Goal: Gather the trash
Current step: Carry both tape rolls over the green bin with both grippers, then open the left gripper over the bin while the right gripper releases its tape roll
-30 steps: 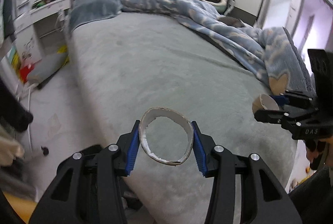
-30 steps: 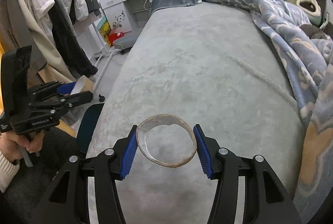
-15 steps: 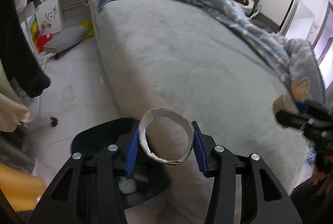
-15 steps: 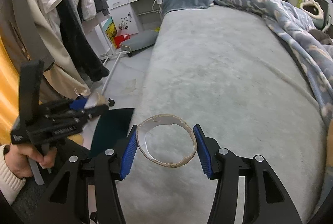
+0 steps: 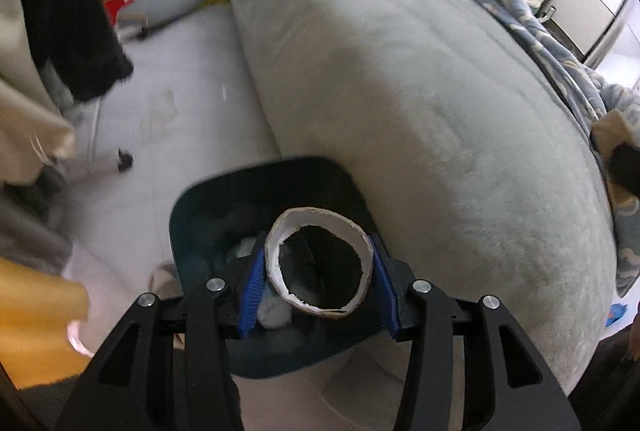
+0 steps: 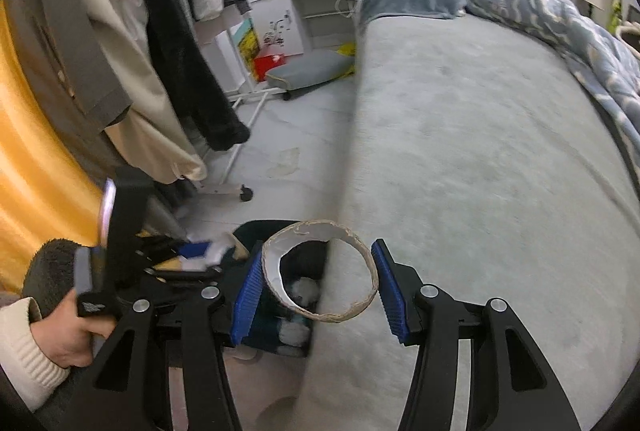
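Observation:
A short cardboard ring (image 5: 280, 239) with a white inner wall sits squeezed between the blue pads of my left gripper (image 5: 318, 283). It hangs directly above a dark teal trash bin (image 5: 192, 199) on the floor by the bed; crumpled tissues (image 5: 274, 311) lie inside. My right gripper (image 6: 318, 287) is shut on a second, thinner cardboard ring (image 6: 272, 271), over the bed's edge with the bin (image 6: 256, 231) just left of it. The left gripper (image 6: 188, 259), held by a hand (image 6: 72, 335), shows blurred at lower left.
The grey-green bed (image 6: 480, 151) fills the right side, with a blue blanket (image 6: 560, 15) bunched along its far edge. A wheeled rack of hanging clothes (image 6: 172, 51) and a yellow curtain (image 6: 32, 151) stand left of the bin. A low cushioned stool (image 6: 312, 69) sits on the floor farther back.
Both grippers have swung left from above the bed to its side. The left one has tipped downward and now hangs over the bin. Each still grips its cardboard ring.

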### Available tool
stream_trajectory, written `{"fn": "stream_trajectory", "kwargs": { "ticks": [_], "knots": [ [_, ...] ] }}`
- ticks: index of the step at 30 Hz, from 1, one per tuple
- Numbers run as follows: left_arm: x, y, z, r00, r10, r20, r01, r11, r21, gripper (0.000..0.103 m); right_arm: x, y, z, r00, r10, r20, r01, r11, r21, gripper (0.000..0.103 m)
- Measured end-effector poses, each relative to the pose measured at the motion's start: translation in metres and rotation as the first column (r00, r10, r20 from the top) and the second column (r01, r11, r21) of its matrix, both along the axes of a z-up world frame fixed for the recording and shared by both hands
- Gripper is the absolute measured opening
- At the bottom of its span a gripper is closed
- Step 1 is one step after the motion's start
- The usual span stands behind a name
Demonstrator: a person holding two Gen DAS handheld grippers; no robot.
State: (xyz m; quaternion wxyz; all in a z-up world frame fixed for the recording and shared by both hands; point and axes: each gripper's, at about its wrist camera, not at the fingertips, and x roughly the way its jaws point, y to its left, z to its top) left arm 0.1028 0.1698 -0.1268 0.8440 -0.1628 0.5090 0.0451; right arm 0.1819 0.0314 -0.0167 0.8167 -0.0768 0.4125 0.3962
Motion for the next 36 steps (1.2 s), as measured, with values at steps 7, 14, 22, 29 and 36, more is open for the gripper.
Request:
{"fn": "stream_trajectory", "kwargs": {
  "ticks": [7, 14, 22, 29, 36],
  "knots": [
    [-0.002, 0.018, -0.026, 0.996, 0.013, -0.091, -0.015, 1.0, -0.019, 0.05, -0.003, 0.038, -0.005, 0.999, 0.044, -0.018, -0.044, 0.999, -0.011, 0.054],
    [-0.007, 0.032, -0.041, 0.989, 0.011, -0.149, -0.018, 0.999, -0.042, 0.053, 0.009, 0.056, -0.02, 0.998, 0.035, -0.051, -0.036, 0.999, -0.033, 0.054],
    [-0.021, 0.049, -0.026, 0.994, 0.029, -0.109, -0.035, 0.998, -0.05, 0.075, 0.015, 0.073, -0.044, 0.995, 0.036, -0.096, -0.043, 0.997, -0.071, 0.054],
    [-0.033, 0.063, 0.007, 0.998, 0.062, -0.008, -0.063, 0.997, -0.054, 0.08, 0.013, 0.087, -0.065, 0.991, 0.054, -0.119, -0.069, 0.99, -0.126, 0.054],
    [-0.044, 0.085, 0.039, 0.981, 0.157, 0.118, -0.158, 0.987, -0.005, 0.08, 0.01, 0.099, -0.097, 0.986, 0.068, -0.155, -0.097, 0.977, -0.189, 0.054]
  ]
}}
